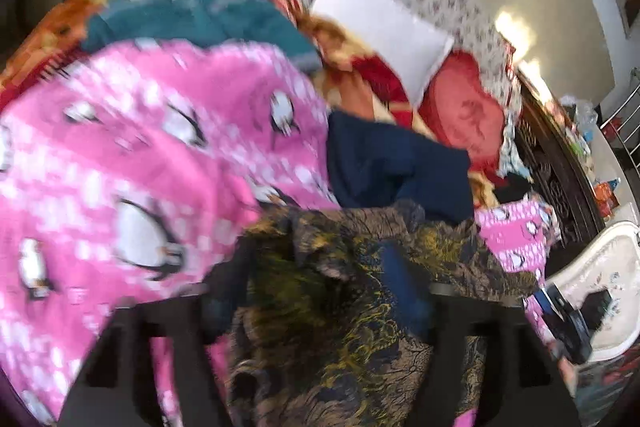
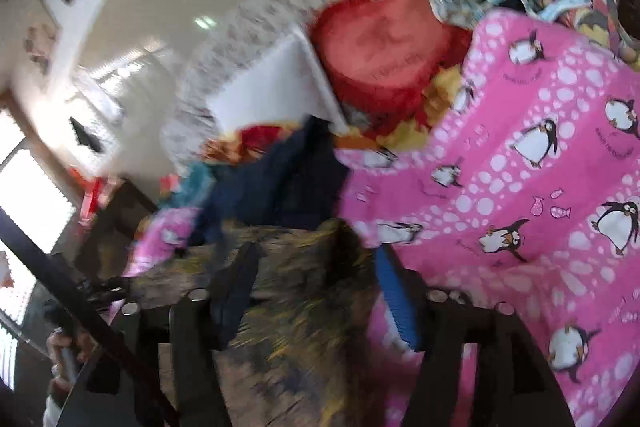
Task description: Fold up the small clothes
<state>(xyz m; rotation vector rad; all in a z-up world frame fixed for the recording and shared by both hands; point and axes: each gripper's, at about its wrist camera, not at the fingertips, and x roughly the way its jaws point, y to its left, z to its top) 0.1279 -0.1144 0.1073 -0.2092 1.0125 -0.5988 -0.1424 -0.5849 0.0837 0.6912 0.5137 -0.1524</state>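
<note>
Across the bed, on a pink penguin-print sheet (image 2: 540, 187), lies a jumble of clothing, and both pairs of tongs are buried in the same piece: a brown garment with yellow and dark blue patterning (image 1: 340, 307). From the left wrist view, the left tongs (image 1: 320, 311) have their two black fingers spread wide with the bunched brown cloth filling the space between them, though blur keeps me from telling whether they actually pinch it. The right tongs (image 2: 316, 311) stand the same way, fingers apart on either side of the garment, grip unclear. Just beyond the brown garment sits a navy garment (image 1: 396, 163), and past that a teal garment (image 1: 208, 19). Farther up the bed rest a white pillow (image 1: 380, 23) and, touching it, a red heart-shaped cushion (image 2: 380, 43).
</note>
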